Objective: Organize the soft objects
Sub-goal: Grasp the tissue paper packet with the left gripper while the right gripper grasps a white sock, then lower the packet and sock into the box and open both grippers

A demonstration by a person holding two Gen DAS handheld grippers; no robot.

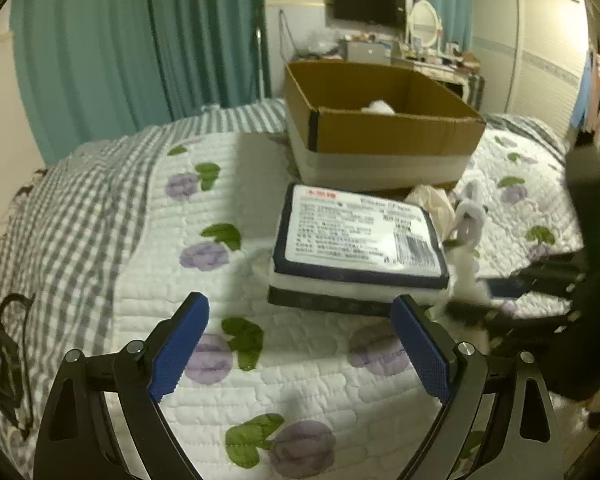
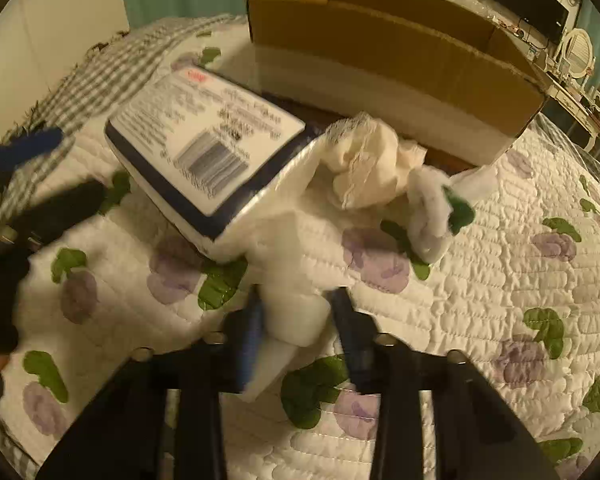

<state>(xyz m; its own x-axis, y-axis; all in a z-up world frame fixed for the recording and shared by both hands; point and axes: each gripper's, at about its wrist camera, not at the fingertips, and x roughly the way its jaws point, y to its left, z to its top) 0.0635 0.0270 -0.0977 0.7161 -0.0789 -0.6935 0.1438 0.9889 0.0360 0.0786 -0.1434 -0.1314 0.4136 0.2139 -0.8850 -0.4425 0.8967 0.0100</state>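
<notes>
A flat soft package (image 1: 360,236) with a white label and dark blue edge lies on the quilt in front of an open cardboard box (image 1: 380,120). My left gripper (image 1: 300,344) is open and empty, just short of the package. My right gripper (image 2: 296,320) is shut on white soft padding (image 2: 292,308) at the package's near corner (image 2: 220,224). A crumpled cream cloth (image 2: 364,164) and a white fluffy piece with green (image 2: 436,208) lie beside it. Something white (image 1: 378,108) sits inside the box.
The floral quilted bed cover (image 1: 300,392) spreads all around. A grey checked blanket (image 1: 72,216) lies at the left. A dresser with mirror and TV (image 1: 368,0) stands behind the bed. Teal curtains (image 1: 120,40) hang at the back.
</notes>
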